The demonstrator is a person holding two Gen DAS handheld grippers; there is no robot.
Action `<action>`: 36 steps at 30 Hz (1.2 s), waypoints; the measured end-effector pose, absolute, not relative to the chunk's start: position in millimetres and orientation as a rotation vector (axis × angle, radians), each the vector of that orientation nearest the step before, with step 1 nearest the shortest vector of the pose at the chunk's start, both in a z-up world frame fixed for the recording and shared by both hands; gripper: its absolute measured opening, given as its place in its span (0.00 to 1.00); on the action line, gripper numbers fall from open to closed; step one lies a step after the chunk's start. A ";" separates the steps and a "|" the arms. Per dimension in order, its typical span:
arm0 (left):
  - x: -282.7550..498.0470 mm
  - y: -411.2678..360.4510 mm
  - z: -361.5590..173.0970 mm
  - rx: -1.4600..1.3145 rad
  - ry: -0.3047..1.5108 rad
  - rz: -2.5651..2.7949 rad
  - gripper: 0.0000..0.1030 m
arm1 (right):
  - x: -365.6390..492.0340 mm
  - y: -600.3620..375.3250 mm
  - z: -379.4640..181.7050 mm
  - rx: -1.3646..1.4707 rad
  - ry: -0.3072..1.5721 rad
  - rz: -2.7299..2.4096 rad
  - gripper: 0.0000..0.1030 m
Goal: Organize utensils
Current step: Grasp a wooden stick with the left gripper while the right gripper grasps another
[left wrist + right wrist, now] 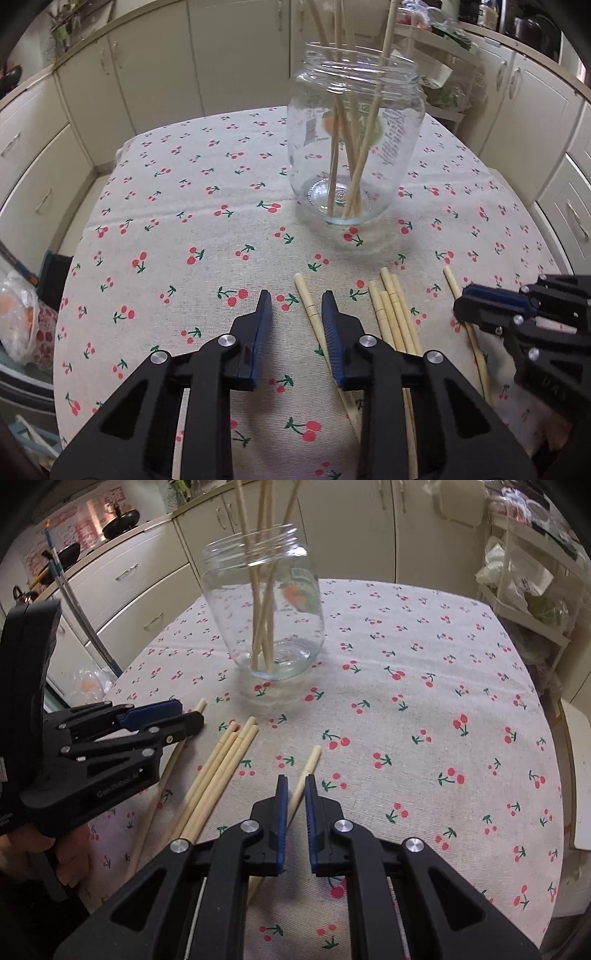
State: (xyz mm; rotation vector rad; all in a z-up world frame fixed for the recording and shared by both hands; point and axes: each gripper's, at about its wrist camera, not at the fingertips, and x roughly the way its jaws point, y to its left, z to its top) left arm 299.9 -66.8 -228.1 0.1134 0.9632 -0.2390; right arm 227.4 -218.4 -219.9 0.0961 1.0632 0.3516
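A clear glass jar (354, 140) stands upright on the cherry-print tablecloth (184, 206) and holds several wooden chopsticks; it also shows in the right wrist view (264, 605). Several loose chopsticks (395, 314) lie on the cloth in front of it. My left gripper (295, 299) is open and empty, with one chopstick (308, 304) lying just inside its right finger. My right gripper (294, 781) is partly open, jaws straddling a single chopstick (308, 766) on the cloth, not clamped. A bundle of chopsticks (221, 764) lies to its left.
Cream kitchen cabinets (155, 70) surround the table. A plastic bag (22, 314) sits off the left edge. A wire rack with bags (524, 576) stands at the right. The left gripper's body (92, 749) shows at the left of the right wrist view.
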 end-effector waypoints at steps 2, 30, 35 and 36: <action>301.4 -66.1 -228.2 0.102 0.978 -0.241 0.26 | 229.9 -216.9 -220.1 0.094 1.066 0.336 0.10; 303.5 -83.7 -230.5 0.114 1.010 -0.270 0.21 | 224.5 -208.3 -219.2 0.011 1.053 0.270 0.06; 301.0 -86.5 -230.6 0.124 0.992 -0.260 0.21 | 221.3 -207.3 -219.5 0.013 1.036 0.262 0.06; 300.2 -87.2 -231.0 0.129 0.986 -0.258 0.20 | 220.4 -207.1 -219.6 0.013 1.033 0.260 0.06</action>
